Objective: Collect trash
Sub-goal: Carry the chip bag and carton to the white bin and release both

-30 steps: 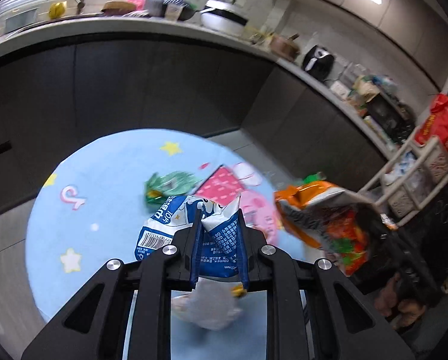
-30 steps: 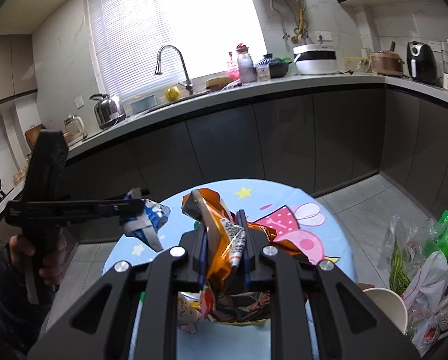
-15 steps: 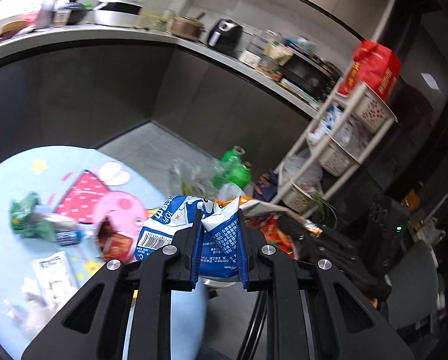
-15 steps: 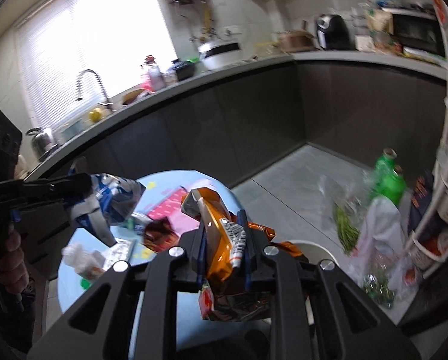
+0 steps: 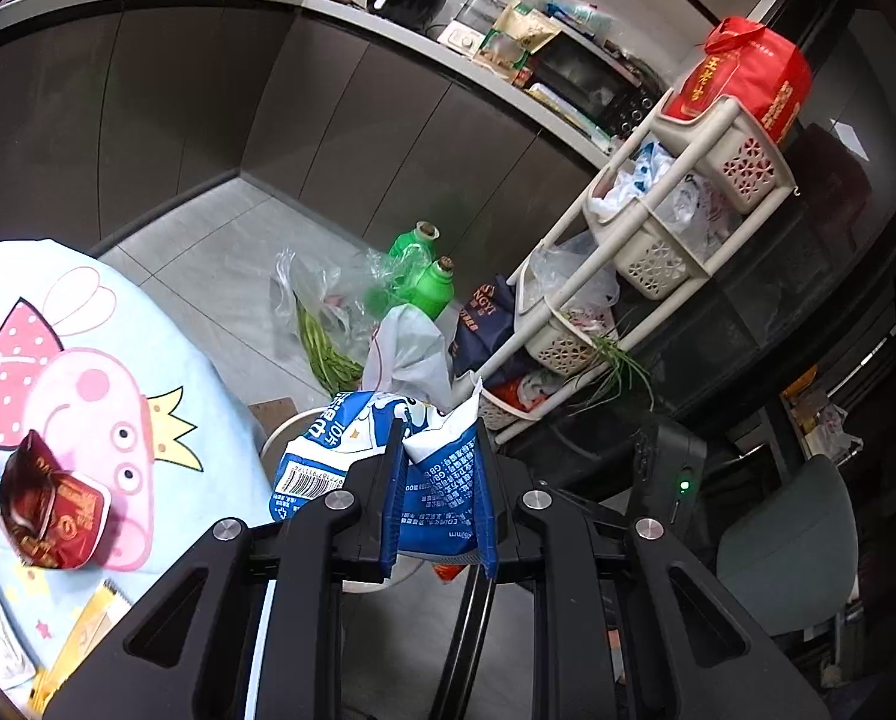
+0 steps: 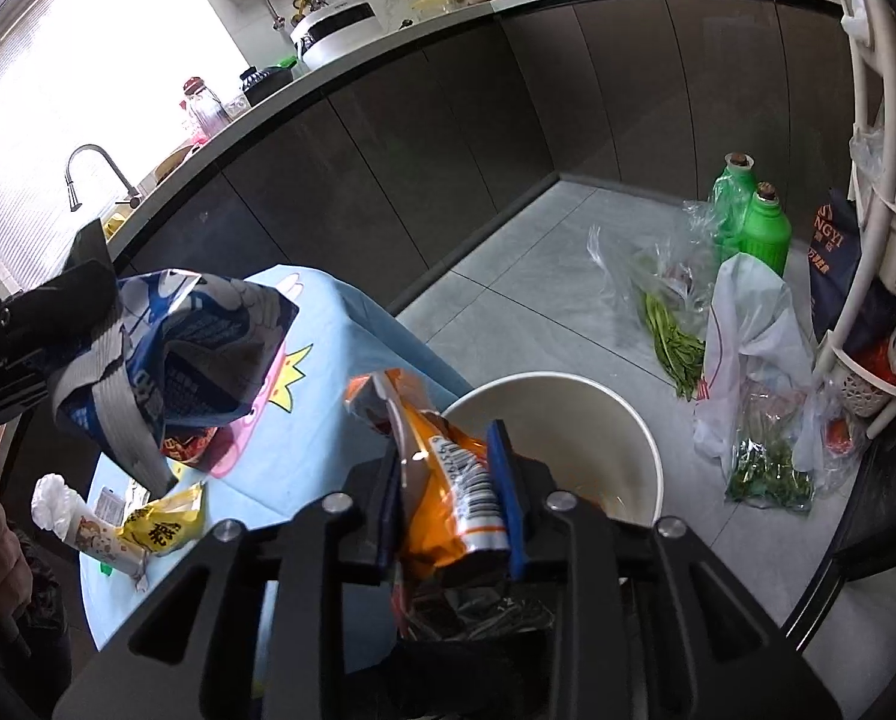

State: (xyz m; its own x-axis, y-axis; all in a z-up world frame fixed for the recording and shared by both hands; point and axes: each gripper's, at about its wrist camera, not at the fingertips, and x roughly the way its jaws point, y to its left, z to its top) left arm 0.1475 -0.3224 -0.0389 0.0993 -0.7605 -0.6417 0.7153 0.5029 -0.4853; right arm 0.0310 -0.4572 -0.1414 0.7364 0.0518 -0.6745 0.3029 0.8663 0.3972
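My left gripper (image 5: 438, 438) is shut on a crumpled blue and white wrapper (image 5: 327, 456) and holds it past the table's edge. In the right wrist view that wrapper (image 6: 207, 348) hangs over the blue cartoon tablecloth (image 6: 327, 420). My right gripper (image 6: 448, 450) hovers at the near rim of a white round bin (image 6: 568, 414) on the floor. Its jaws are opening, and an orange wrapper (image 6: 441, 480) still sits loosely between the pads, leaning on the right one. The bin's rim (image 5: 267, 444) peeks out behind the blue wrapper.
A red wrapper (image 5: 45, 510), a yellow packet (image 6: 159, 525) and other scraps lie on the table. Green bottles (image 6: 754, 222) and plastic bags with greens (image 6: 760, 396) stand on the floor beyond the bin. A white basket rack (image 5: 658, 228) and a grey chair (image 5: 790, 534) are at the right.
Both grippers swung right from over the table toward the floor bin, each carrying its wrapper. The right gripper's pads have spread wider around the orange wrapper.
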